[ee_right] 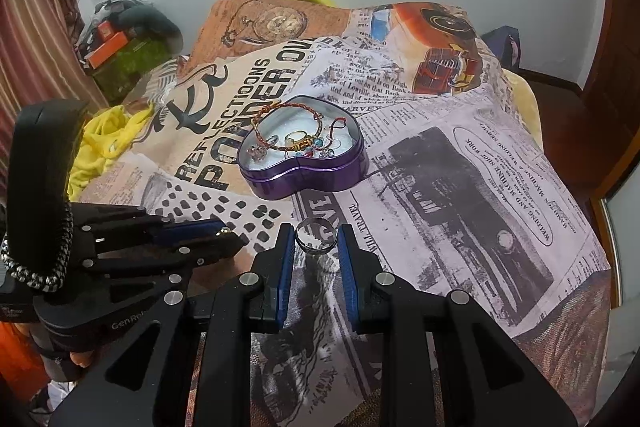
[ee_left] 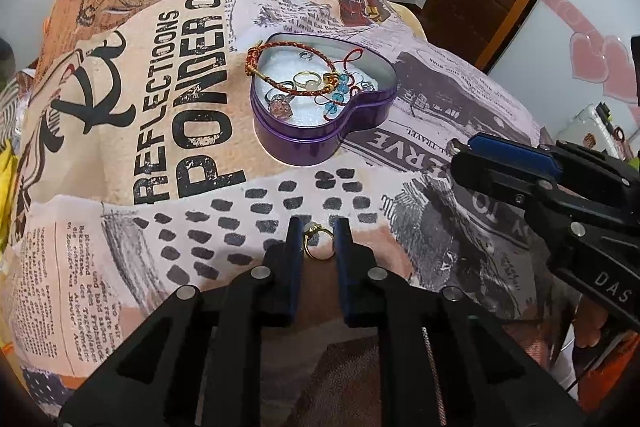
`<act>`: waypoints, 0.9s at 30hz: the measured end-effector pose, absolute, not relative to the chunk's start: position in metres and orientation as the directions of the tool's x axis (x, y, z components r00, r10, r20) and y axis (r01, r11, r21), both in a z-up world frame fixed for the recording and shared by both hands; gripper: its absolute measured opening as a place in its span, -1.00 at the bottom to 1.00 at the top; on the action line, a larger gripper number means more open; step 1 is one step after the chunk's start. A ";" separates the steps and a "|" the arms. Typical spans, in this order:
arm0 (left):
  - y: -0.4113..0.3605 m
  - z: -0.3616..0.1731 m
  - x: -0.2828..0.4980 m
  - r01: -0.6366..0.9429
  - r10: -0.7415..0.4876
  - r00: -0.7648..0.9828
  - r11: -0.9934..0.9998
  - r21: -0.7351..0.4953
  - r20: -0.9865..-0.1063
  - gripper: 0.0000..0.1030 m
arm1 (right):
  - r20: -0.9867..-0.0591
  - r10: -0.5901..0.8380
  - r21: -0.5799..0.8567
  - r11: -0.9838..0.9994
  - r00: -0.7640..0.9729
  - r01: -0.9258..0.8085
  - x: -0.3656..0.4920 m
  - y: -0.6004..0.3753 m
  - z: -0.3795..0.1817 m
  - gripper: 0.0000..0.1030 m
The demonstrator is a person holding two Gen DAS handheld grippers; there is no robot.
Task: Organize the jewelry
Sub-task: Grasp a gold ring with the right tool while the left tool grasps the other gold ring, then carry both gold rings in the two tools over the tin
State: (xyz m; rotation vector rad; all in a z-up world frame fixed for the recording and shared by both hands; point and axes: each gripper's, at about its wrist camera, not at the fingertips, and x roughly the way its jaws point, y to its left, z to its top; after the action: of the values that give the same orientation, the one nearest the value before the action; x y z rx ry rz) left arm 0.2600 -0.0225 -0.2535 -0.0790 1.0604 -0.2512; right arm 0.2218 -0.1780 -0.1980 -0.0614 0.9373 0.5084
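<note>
The left gripper [ee_left: 318, 233] pinches a gold ring [ee_left: 318, 243] between its two blue-padded fingers [ee_left: 295, 247], the ring's pale stone turned up toward the left finger and both pads touching the band. The right gripper [ee_right: 316, 239] likewise clamps a silver ring [ee_right: 315, 237] near its fingertips, the band standing on edge so its opening faces the camera. In the right wrist view the left gripper [ee_right: 224, 229] shows from the side at lower left, a glint of the gold ring at its tips; in the left wrist view the right gripper [ee_left: 454, 157] comes in from the right edge, something small at its tips that is too small to make out. Both grippers sit above a printed cloth [ee_left: 160, 131] with newspaper text, large black lettering and dark spots. Farther out on the cloth, beyond both pairs of fingers, stands an open purple heart-shaped tin [ee_left: 320, 143] with a white lining. A red-and-gold braided bracelet [ee_left: 280, 67] lies partly inside it, its loop draped over the far-left rim. Inside the tin also lie several rings [ee_left: 306, 81] and a piece with blue beads [ee_left: 338, 95] on red cord. Both held rings are well apart from the tin, on its near side.
</note>
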 end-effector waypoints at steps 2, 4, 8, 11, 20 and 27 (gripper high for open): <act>-0.020 -0.252 0.259 0.154 -0.244 0.462 0.969 -0.194 -0.852 -0.88 | -0.781 0.392 0.171 0.883 0.486 -0.437 0.221 -0.180 -0.197 -0.61; -0.018 -0.251 0.257 0.145 -0.239 0.468 0.970 -0.193 -0.851 -0.88 | -0.780 0.391 0.172 0.885 0.488 -0.434 0.221 -0.181 -0.196 -0.61; -0.015 -0.245 0.252 0.137 -0.225 0.486 0.974 -0.181 -0.844 -0.88 | -0.778 0.389 0.170 0.886 0.493 -0.431 0.219 -0.183 -0.194 -0.61; -0.014 -0.236 0.249 0.136 -0.213 0.507 0.977 -0.166 -0.835 -0.88 | -0.774 0.389 0.169 0.887 0.500 -0.430 0.219 -0.183 -0.191 -0.61; -0.012 -0.201 0.250 0.147 -0.180 0.581 0.982 -0.115 -0.794 -0.88 | -0.751 0.396 0.166 0.888 0.529 -0.429 0.224 -0.185 -0.178 -0.61; -0.014 -0.179 0.260 0.155 -0.170 0.627 0.984 -0.092 -0.761 -0.88 | -0.723 0.403 0.163 0.889 0.561 -0.429 0.233 -0.184 -0.165 -0.61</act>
State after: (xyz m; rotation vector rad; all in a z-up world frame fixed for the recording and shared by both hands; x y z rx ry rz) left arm 0.2601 -0.0143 -0.1787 -0.0182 0.8740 -0.1868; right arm 0.2332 -0.1838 -0.1653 -0.0330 0.8434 0.4904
